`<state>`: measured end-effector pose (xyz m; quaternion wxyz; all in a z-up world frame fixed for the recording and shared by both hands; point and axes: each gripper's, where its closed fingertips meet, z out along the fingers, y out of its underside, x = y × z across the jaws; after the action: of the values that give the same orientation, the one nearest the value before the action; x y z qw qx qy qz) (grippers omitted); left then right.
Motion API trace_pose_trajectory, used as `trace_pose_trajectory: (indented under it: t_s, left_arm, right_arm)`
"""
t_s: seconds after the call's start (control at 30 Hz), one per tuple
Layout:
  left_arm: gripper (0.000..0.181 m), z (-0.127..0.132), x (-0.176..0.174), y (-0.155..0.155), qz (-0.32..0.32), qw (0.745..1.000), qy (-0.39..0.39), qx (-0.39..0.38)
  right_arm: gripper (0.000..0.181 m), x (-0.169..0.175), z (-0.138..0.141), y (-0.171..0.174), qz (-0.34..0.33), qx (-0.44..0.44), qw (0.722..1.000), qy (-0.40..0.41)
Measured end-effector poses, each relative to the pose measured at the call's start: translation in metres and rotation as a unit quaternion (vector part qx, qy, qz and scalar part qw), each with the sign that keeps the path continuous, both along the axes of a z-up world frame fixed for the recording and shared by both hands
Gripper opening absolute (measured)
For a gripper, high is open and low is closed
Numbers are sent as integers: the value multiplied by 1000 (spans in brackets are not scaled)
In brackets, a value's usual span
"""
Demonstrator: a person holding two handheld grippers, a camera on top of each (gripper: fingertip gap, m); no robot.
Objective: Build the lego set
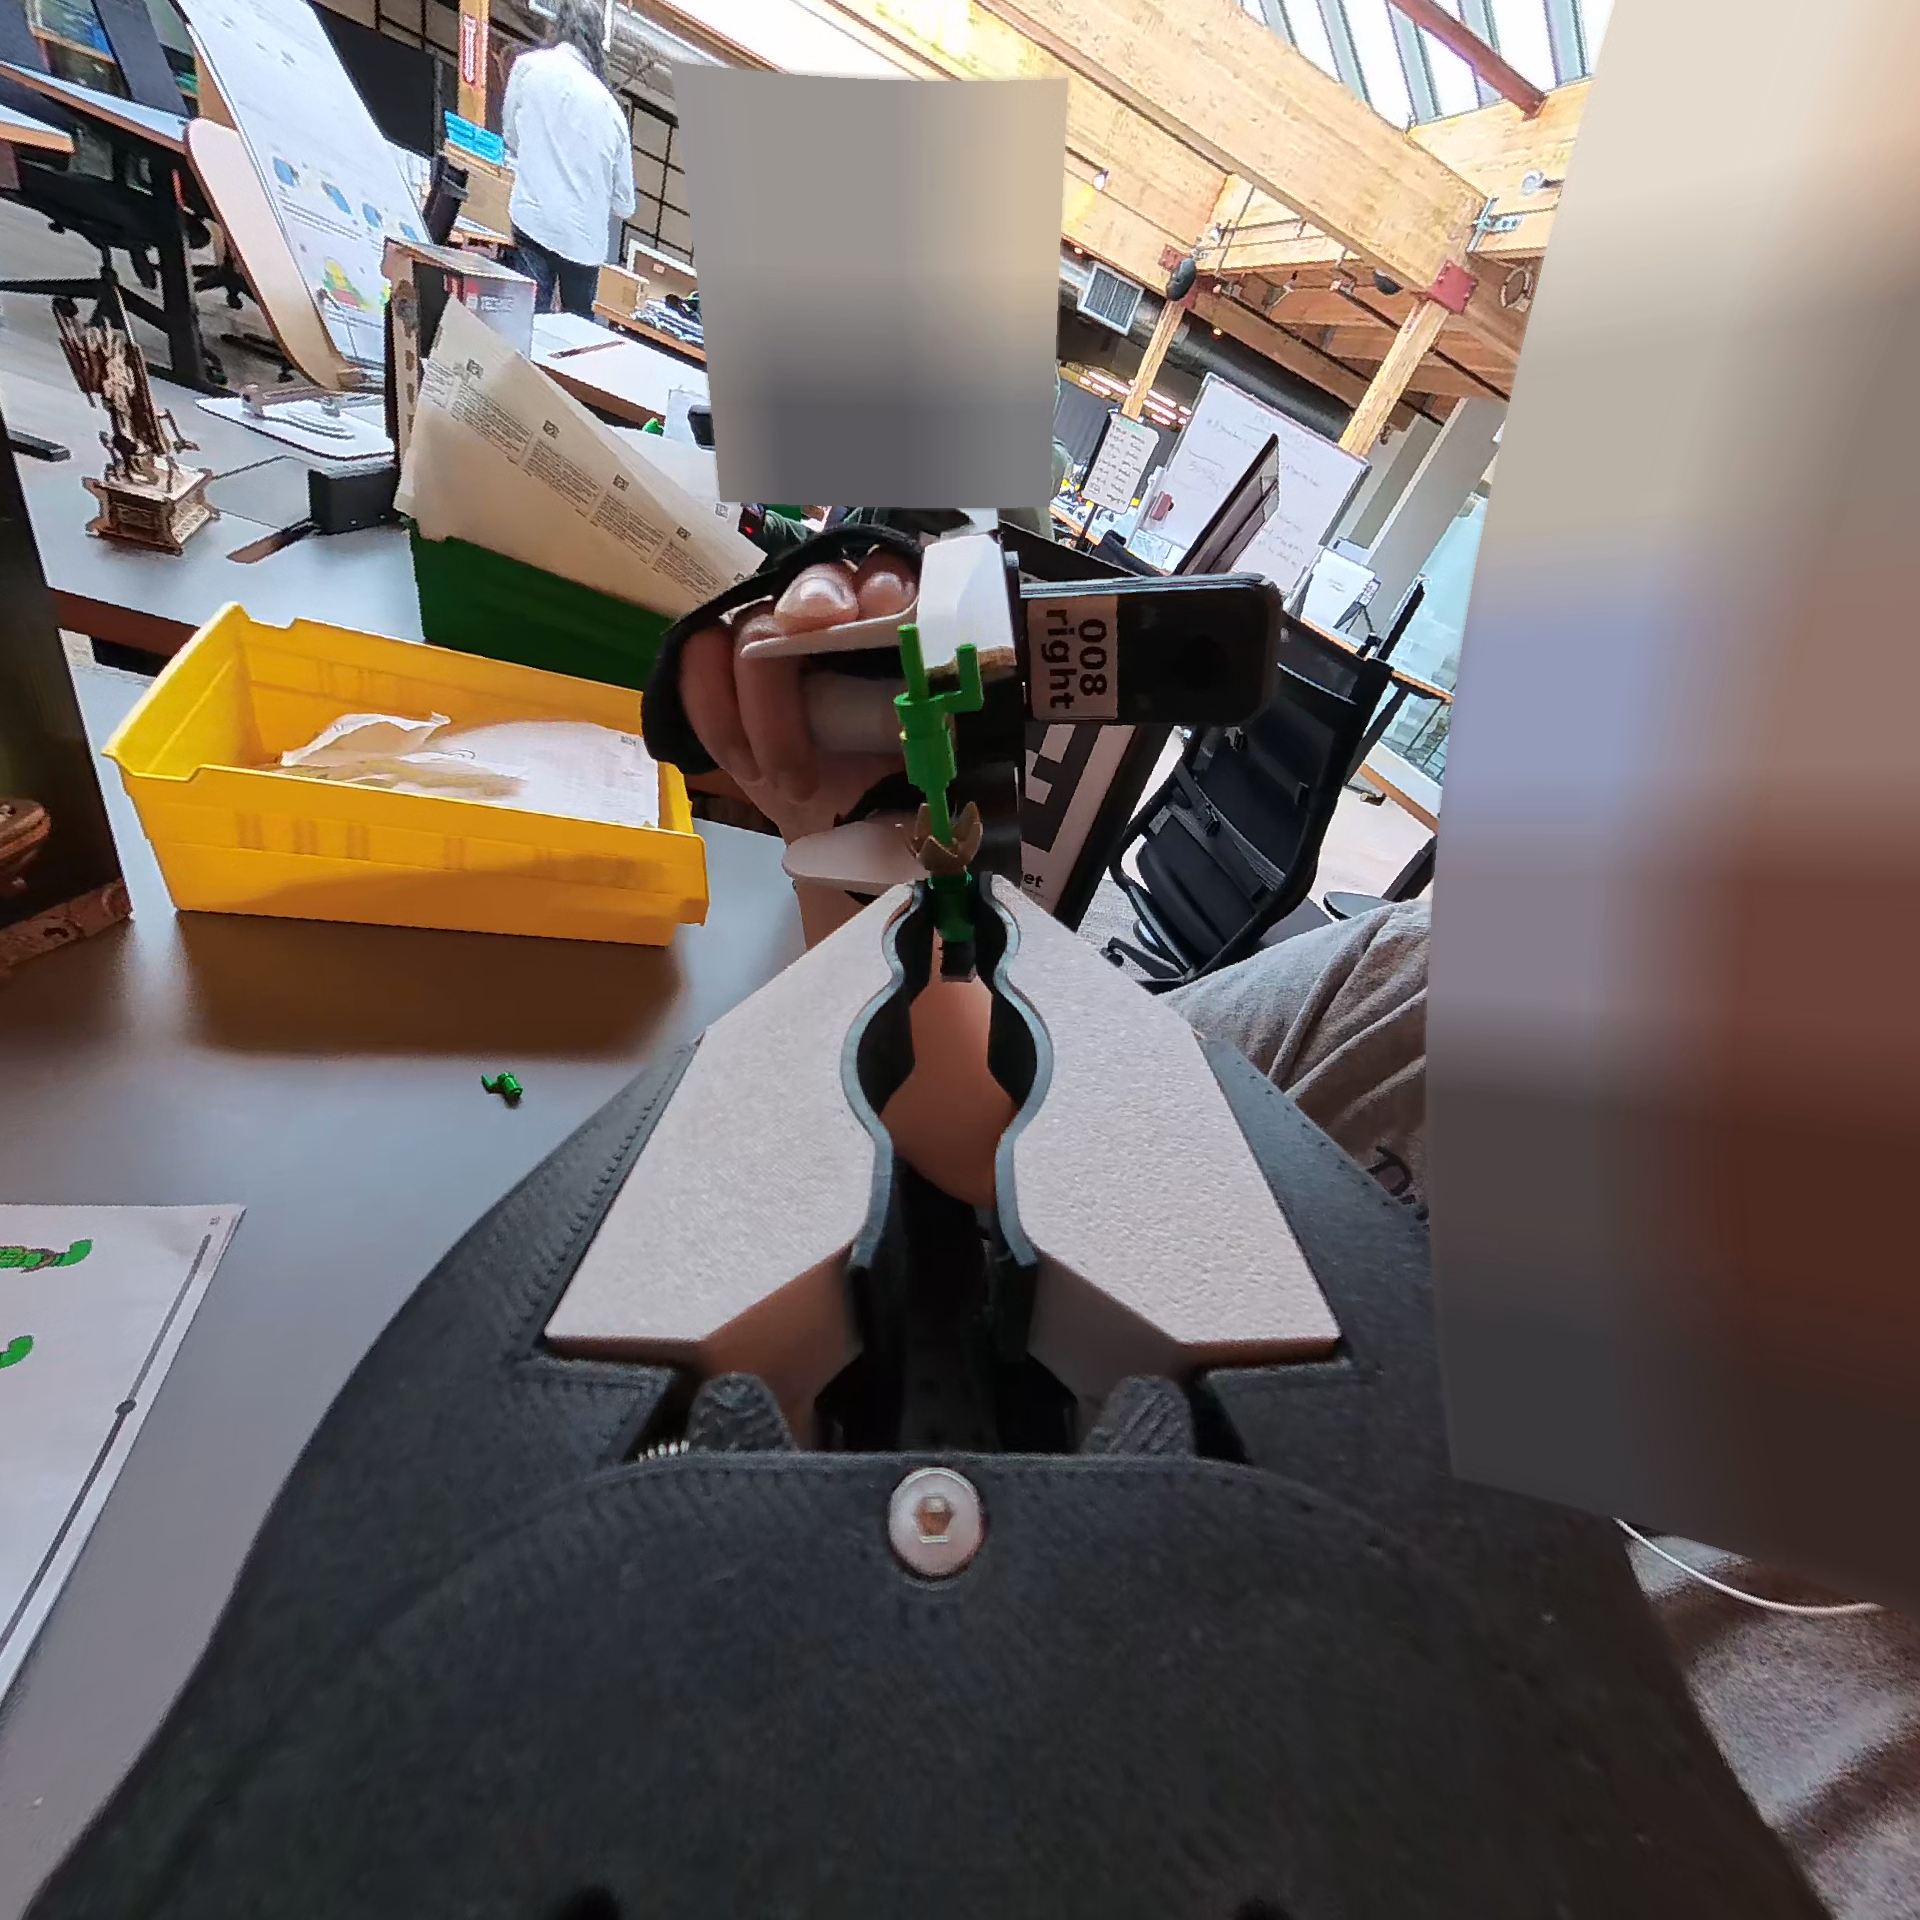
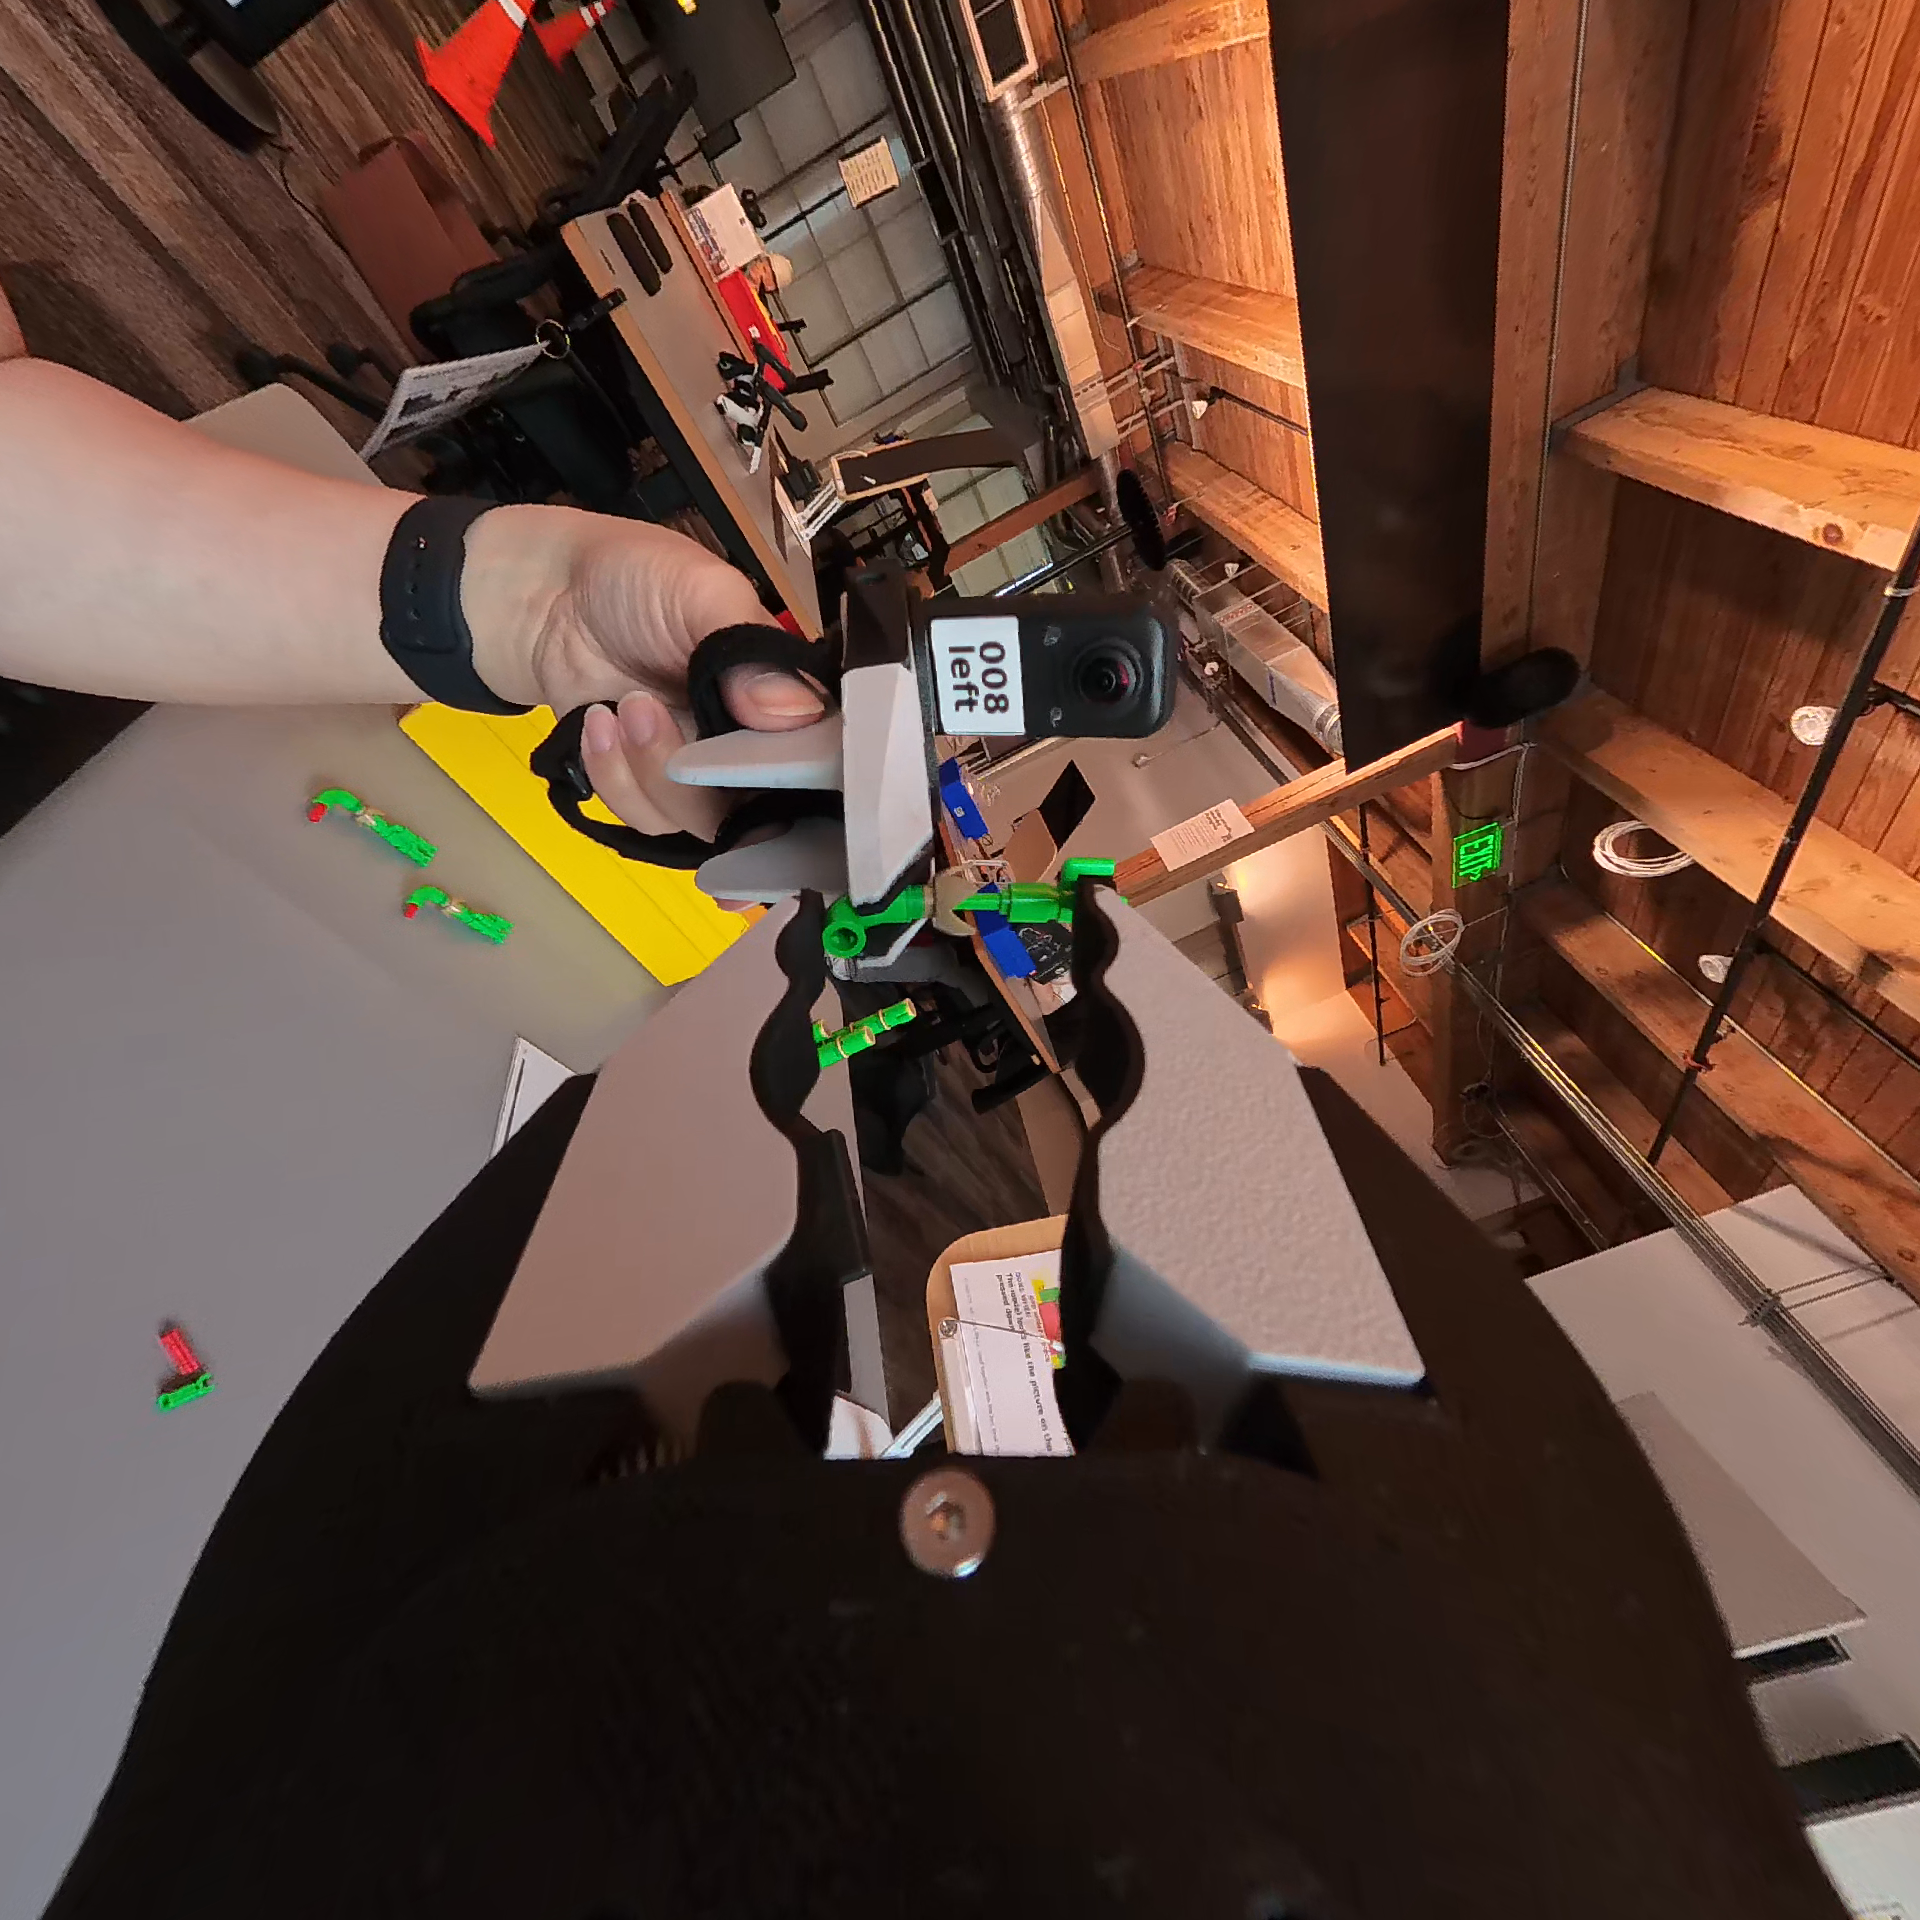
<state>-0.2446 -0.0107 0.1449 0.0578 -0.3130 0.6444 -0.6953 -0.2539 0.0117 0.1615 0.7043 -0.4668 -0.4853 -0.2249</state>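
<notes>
My left gripper (image 1: 951,906) is shut on the lower end of a thin green lego stem (image 1: 928,743) and holds it upright above the table. The stem carries a tan leaf piece (image 1: 945,831) and a forked top. My right gripper (image 2: 945,909) is open, its two jaws straddling the same stem (image 2: 1023,896) lengthwise. I cannot tell whether they touch it. In the left wrist view the right gripper's fingers (image 1: 821,636) sit above and below the stem. The left gripper also shows in the right wrist view (image 2: 883,894).
A yellow bin (image 1: 416,831) with paper stands at the left, a green bin (image 1: 520,613) behind it. A small green piece (image 1: 503,1086) and an instruction sheet (image 1: 94,1351) lie on the dark table. Several green-and-red sub-assemblies (image 2: 374,826) (image 2: 457,914) (image 2: 182,1361) lie on the table.
</notes>
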Motion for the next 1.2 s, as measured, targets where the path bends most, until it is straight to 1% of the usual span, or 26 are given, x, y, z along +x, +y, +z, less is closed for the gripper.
trace_pose_trajectory:
  t_s: [0.4,0.53,0.67,0.93,1.07,1.13,1.2]
  left_arm:
    - [6,-1,-1,-2,3,1000,-1,7]
    - [6,3,-2,0,2,1000,-5,-3]
    - [6,3,-2,2,15,1000,-8,9]
    - [6,1,-1,3,20,1000,-6,15]
    - [6,3,-1,3,20,1000,-7,9]
    - [6,3,-1,5,25,1000,-8,10]
    - [6,2,-1,6,28,999,-7,13]
  right_arm:
    - [46,-1,-1,-2,6,-4,1000,1]
    - [47,-2,3,0,8,10,1000,9]
    - [47,-2,2,3,10,9,1000,15]
    - [47,0,0,4,0,3,1000,10]
    - [47,1,2,4,-6,13,1000,8]
    - [51,1,4,5,-13,26,1000,6]
    - [49,0,2,7,-12,21,1000,4]
